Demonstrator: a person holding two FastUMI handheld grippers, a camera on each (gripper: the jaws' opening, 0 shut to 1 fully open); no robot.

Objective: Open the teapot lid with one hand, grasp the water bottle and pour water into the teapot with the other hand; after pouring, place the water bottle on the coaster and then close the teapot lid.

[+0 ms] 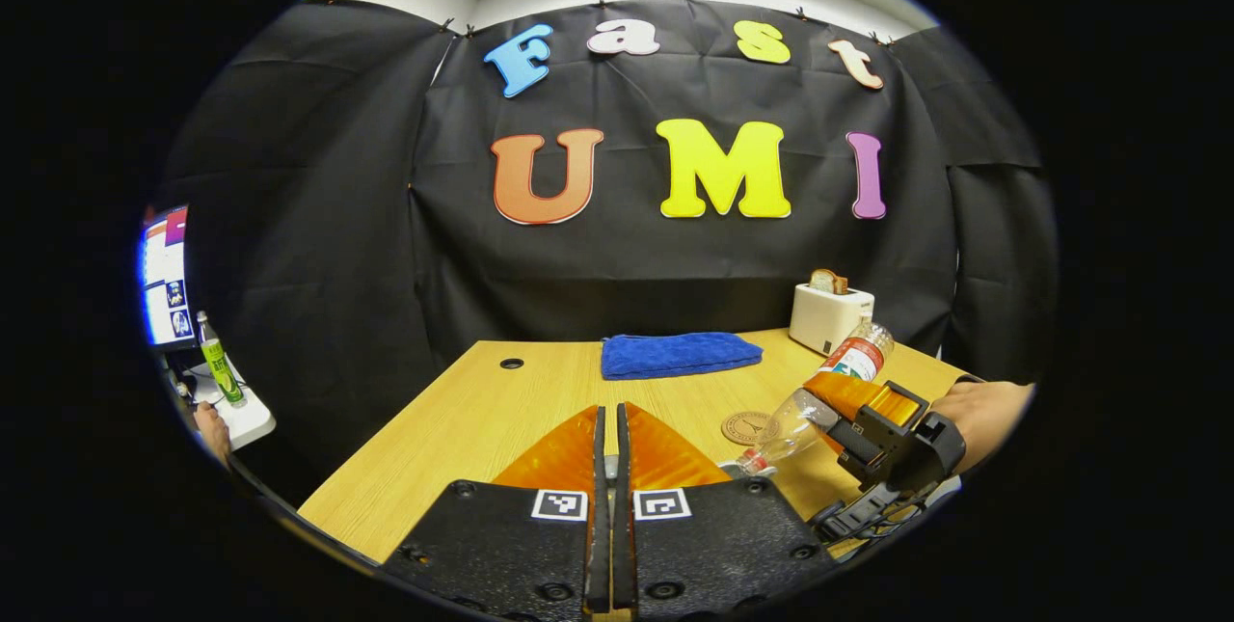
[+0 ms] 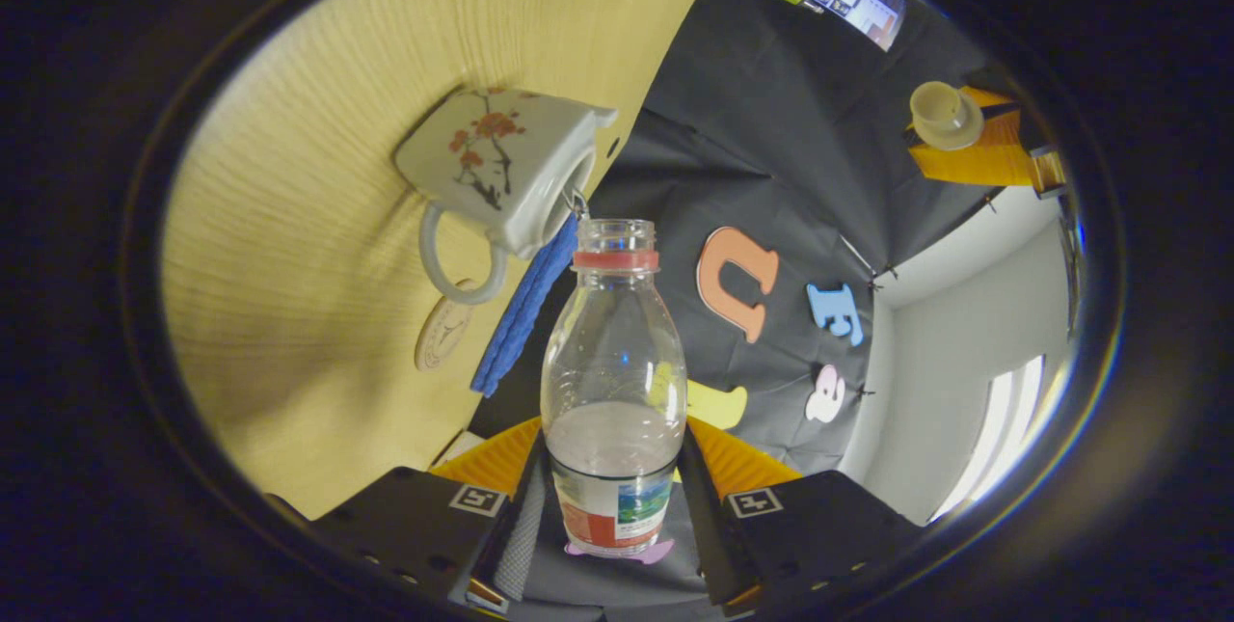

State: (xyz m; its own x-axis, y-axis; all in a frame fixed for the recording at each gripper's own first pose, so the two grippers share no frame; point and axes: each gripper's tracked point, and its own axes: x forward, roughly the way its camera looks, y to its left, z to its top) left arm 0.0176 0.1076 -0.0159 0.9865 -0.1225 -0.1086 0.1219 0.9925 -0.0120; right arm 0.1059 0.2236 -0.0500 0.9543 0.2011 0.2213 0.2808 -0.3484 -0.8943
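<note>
Right gripper view: ribbed clear plastic water bottle [image 2: 613, 381] above square ceramic teapot [image 2: 501, 169].

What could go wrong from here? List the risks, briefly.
1. The uncapped bottle has its mouth near the edge of the teapot opening, so water may run onto the table.
2. The right gripper holds the tilted bottle low, at its label; it could slip.
3. The coaster lies close by the teapot's handle, so setting the bottle down may bump it.
</note>
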